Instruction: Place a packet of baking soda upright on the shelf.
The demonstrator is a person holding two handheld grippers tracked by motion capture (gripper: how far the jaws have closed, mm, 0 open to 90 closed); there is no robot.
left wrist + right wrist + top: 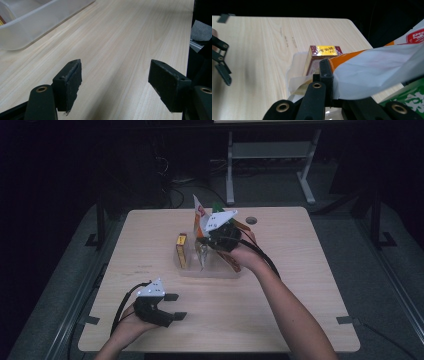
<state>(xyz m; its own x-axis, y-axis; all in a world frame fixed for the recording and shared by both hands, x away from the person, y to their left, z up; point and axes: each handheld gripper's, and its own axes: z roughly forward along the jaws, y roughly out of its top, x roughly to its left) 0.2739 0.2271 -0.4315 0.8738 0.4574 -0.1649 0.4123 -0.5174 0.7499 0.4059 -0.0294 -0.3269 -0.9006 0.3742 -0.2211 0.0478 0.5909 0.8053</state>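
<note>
Right gripper view looks along closed jaws pinching a crinkled white-and-orange snack bag [377, 72]; a red label with white characters sits on its upper corner, too partial to read. High view places that bag above the clear plastic bin [210, 270] at mid-table, raised by the right gripper [217, 237]. A green packet [409, 100] with pale characters lies just beside the bag. A small maroon box [324, 51] with a yellow label stands upright in the bin. Left gripper [115, 82] rests low over the pale wood-grain table [120, 37], its padded black jaws spread wide, holding nothing.
</note>
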